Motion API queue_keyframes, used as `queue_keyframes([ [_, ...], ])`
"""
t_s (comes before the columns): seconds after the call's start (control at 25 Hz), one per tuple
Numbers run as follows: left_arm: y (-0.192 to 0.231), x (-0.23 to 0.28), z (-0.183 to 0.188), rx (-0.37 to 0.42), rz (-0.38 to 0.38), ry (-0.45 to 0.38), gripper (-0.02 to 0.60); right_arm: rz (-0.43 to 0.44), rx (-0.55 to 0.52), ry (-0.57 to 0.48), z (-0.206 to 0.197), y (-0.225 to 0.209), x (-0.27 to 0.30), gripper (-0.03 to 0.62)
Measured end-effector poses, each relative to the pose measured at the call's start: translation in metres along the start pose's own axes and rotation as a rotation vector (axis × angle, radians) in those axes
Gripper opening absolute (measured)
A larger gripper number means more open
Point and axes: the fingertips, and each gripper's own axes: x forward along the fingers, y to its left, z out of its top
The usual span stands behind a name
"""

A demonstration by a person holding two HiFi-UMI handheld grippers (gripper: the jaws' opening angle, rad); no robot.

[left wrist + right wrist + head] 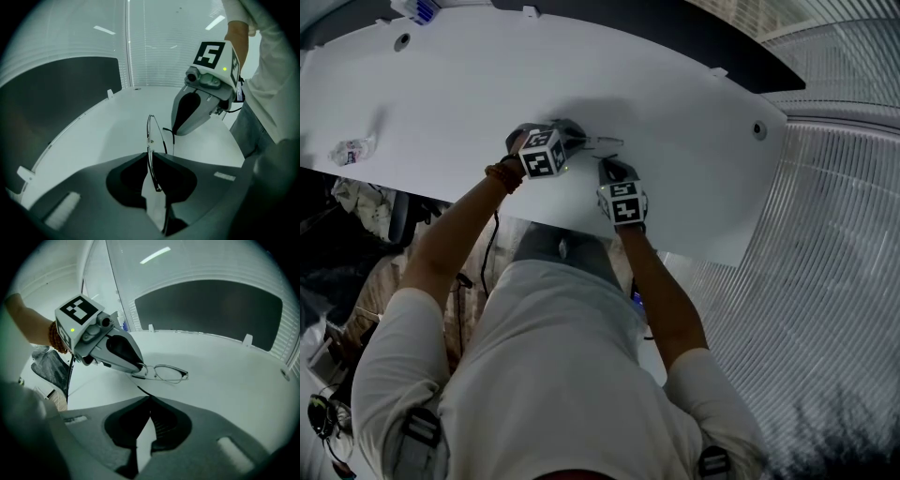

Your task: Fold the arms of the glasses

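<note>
Thin metal-framed glasses (168, 374) lie on the white table (459, 103), seen edge-on as the glasses (150, 133) in the left gripper view. My left gripper (151, 157) is shut on one end of the frame, and shows as the left gripper (138, 368) over that lens. One dark temple arm (141, 389) sticks out towards my right gripper (150, 398). Its jaws look shut, and the arm's tip lies right at their tips; whether it is pinched I cannot tell. In the head view the left gripper (579, 141) and right gripper (607, 169) meet at the glasses (605, 143).
A crumpled clear wrapper (349, 150) lies near the table's left edge. A dark panel (211, 310) stands along the far side of the table. The table's near edge (581, 234) runs just below both grippers, close to the person's body.
</note>
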Motion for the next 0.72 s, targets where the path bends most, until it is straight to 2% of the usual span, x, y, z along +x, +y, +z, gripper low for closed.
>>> queue_keyframes([
  [0.32, -0.006, 0.002, 0.002, 0.031, -0.006, 0.006, 0.043, -0.014, -0.017, 0.004, 0.007, -0.014, 0.004, 0.002],
  [0.48, -0.007, 0.001, 0.000, 0.065, 0.014, 0.019, 0.037, -0.026, -0.010, 0.000, 0.004, -0.011, -0.003, 0.002],
  [0.72, -0.012, 0.000, -0.004, 0.105, 0.062, 0.020, 0.043, -0.018, 0.008, -0.004, -0.022, 0.005, -0.019, 0.002],
])
